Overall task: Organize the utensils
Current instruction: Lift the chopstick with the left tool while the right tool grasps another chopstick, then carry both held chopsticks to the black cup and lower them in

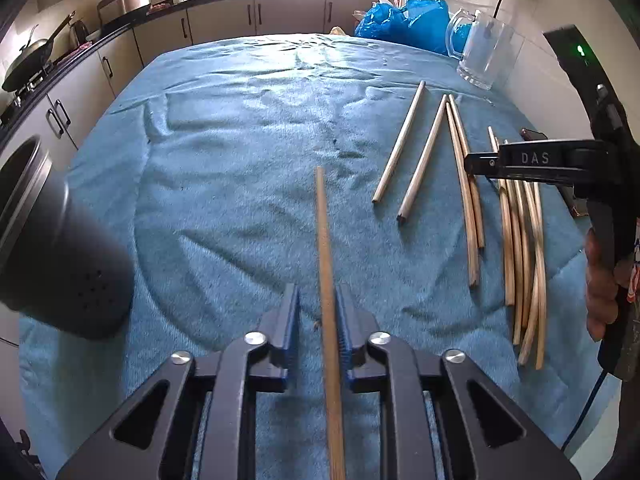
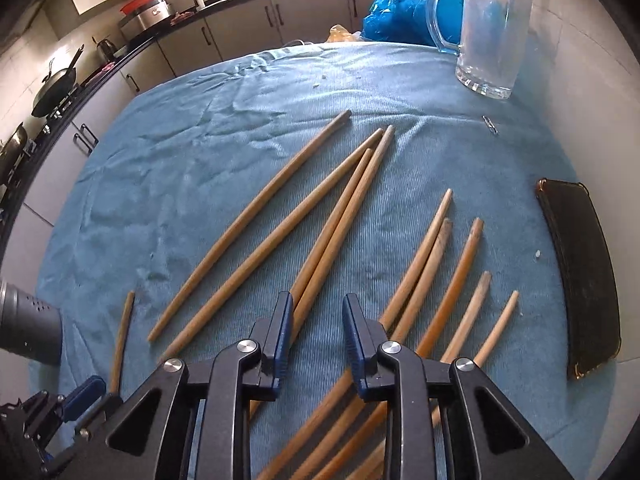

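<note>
Left tool (image 1: 318, 312) clamped on one chopstick (image 1: 325, 256), far end on blue towel (image 1: 240, 184). Right tool (image 2: 318, 328) part open, empty, over loose chopsticks (image 2: 424, 256). Glass mug (image 2: 494, 36) far right: lift level, tip in first.

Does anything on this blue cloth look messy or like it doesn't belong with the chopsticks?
Yes. The chopsticks lie loose and fanned at different angles instead of paired. A small metal clip sits stray near the empty glass mug, and a dark case lies at the cloth's right edge.
</note>
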A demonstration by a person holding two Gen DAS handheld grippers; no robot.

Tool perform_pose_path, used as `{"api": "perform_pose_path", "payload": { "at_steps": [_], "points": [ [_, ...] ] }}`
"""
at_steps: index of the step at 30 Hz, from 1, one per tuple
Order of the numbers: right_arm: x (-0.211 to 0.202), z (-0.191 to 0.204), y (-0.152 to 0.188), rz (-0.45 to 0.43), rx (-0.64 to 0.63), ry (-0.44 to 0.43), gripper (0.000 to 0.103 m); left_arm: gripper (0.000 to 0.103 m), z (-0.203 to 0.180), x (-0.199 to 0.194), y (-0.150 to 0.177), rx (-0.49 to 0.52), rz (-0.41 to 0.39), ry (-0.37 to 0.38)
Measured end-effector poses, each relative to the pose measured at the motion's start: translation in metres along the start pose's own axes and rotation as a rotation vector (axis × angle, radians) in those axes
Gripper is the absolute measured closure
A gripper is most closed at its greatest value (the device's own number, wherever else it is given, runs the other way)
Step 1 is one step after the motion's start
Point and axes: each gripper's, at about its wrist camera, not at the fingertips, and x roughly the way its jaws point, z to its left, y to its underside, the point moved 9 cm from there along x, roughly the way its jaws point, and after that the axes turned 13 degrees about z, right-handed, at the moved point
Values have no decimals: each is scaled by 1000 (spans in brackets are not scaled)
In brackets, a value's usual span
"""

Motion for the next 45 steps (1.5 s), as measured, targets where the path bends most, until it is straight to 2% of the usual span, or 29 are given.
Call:
{"api": "perform_pose_path", "payload": {
  "at_steps": [4,5,7,10,13,15,18,20,21,26,32,37,42,44,45],
  "points": [
    [-3,6,1,-21,-40,13,78,91,4,-2,5,-24,-2,22],
    [-9,8,-4,-57,-40,3,78,91,5,-2,6,-26,-3,25],
    [-25,13,-19,-128,-3,-64,78,91,5,-3,7,-23,-8,22],
    [-24,26,-42,-107,8,-127,78,91,4,-3,7,-23,-11,16],
    [-2,32,-63,-32,8,-90,78,91,7,-3,7,-28,-11,32],
    [17,25,-77,15,62,-48,78,92,10,-4,8,-36,-8,46],
    [29,26,-91,21,93,-21,78,96,15,-3,8,-52,-10,60],
    [31,30,-95,29,85,11,87,96,18,-4,11,-78,-3,95],
    [32,34,-94,32,76,30,89,96,19,-5,13,-89,3,112],
    [30,69,-68,67,-28,3,93,96,26,-10,30,-119,26,172],
    [23,119,0,141,-179,-72,94,96,38,-21,60,-139,37,180],
    [10,118,67,200,-188,-161,94,96,46,-27,78,-149,46,180],
    [-2,105,126,234,-197,-165,93,95,43,-28,84,-129,85,169],
    [-5,104,134,237,-214,-145,89,92,41,-29,86,-121,105,177],
    [-6,104,135,233,-224,-141,82,89,41,-30,87,-121,111,182]
  ]
}}
